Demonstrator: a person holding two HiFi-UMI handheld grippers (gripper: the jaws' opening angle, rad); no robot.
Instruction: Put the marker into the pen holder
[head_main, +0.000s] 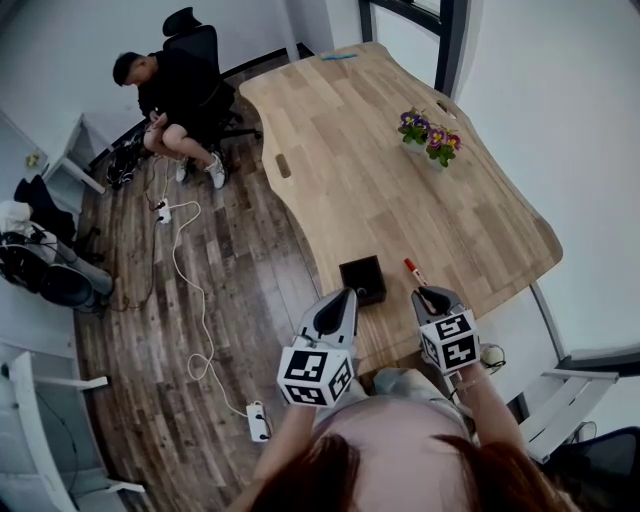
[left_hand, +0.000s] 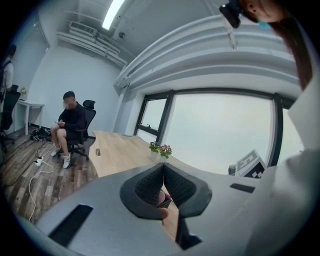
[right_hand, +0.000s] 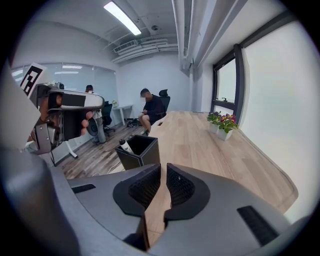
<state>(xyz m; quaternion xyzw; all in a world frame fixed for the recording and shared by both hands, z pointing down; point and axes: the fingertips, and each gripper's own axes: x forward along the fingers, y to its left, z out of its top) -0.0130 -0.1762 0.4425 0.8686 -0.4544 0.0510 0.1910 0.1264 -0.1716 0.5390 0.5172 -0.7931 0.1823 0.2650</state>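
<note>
Fingers touch on left gripper (left_hand: 163, 165), barely apart & empty on right gripper (right_hand: 163, 167). Red marker (head_main: 412, 268) lies beside pen holder (head_main: 347, 280), outside; 2nd marker (right_hand: 125, 146) inside.

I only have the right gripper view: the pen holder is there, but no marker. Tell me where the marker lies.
Observer: The head view shows the marker lying flat on the table, just ahead of the right claw. It is to the right of the pen holder and apart from it.
Operator: Give me its orientation.
Observer: Its red end is the far end, pointing away from the right claw.
Operator: Report the left claw.
Observer: The left gripper view shows the left claw with its jaws together at the tips and nothing gripped.
</note>
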